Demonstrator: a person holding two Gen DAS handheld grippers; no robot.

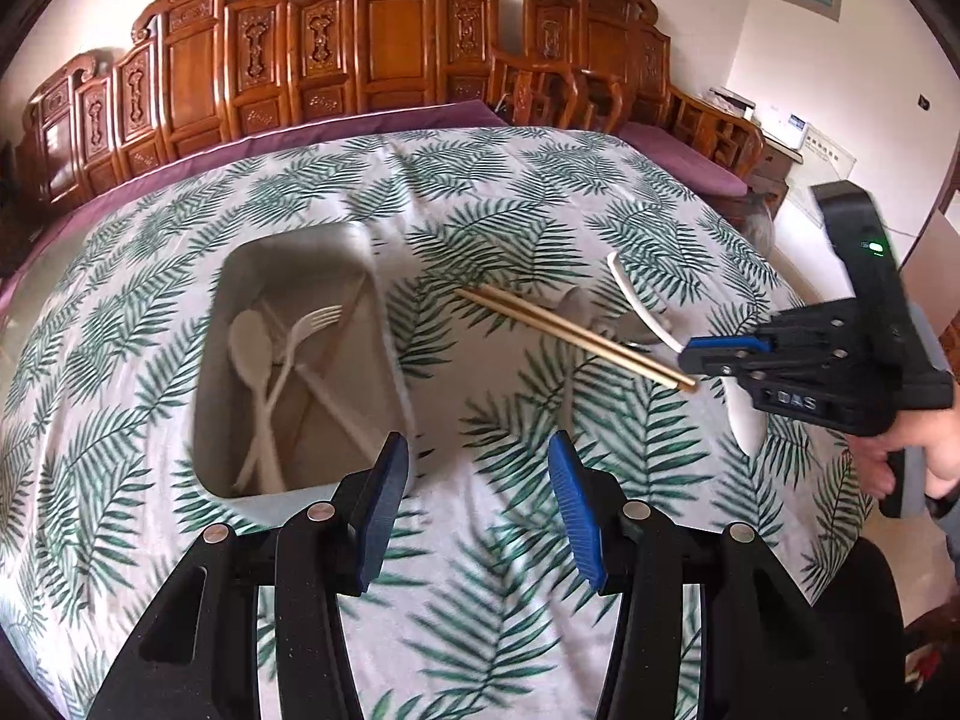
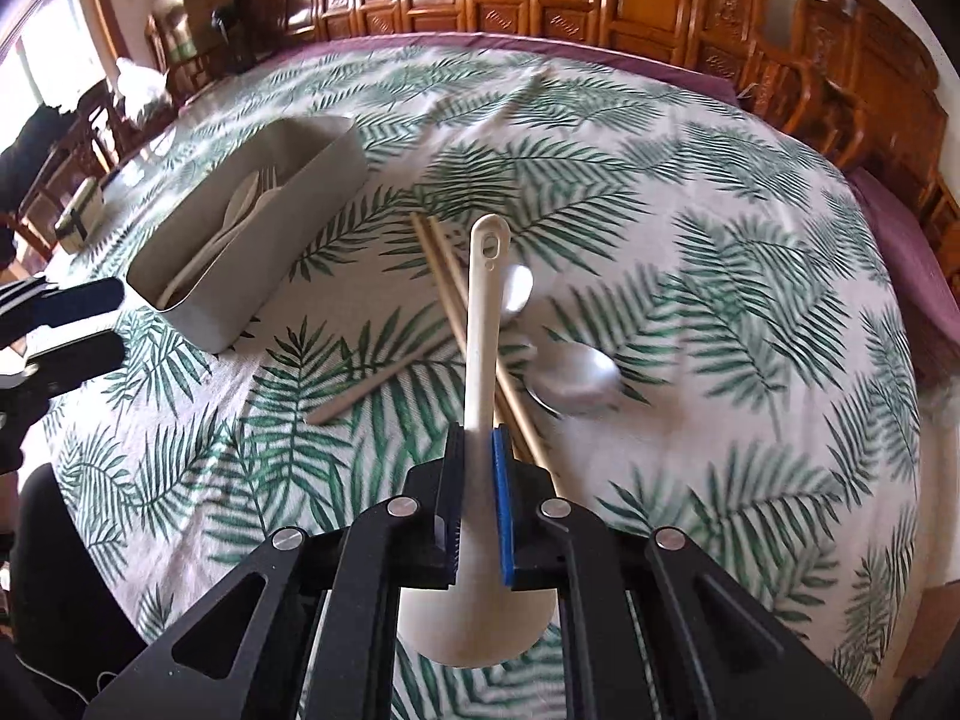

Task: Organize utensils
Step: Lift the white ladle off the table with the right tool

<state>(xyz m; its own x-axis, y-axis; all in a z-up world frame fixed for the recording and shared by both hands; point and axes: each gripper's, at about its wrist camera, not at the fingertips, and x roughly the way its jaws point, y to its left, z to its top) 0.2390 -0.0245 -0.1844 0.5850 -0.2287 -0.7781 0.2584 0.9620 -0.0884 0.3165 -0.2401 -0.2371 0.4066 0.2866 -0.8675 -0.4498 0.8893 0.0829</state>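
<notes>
My right gripper is shut on the handle of a cream plastic spoon, just above its bowl, and holds it off the cloth. In the left wrist view the same spoon hangs from the right gripper. Under it lie a pair of wooden chopsticks, two metal spoons and a single wooden stick. A beige utensil tray holds a white spoon, a white fork and sticks. My left gripper is open with nothing between its pads, close to the tray's near right corner.
A leaf-patterned cloth covers the round table. Carved wooden benches with purple cushions ring the far side. A small lidded box stands beyond the tray. A person's hand grips the right tool.
</notes>
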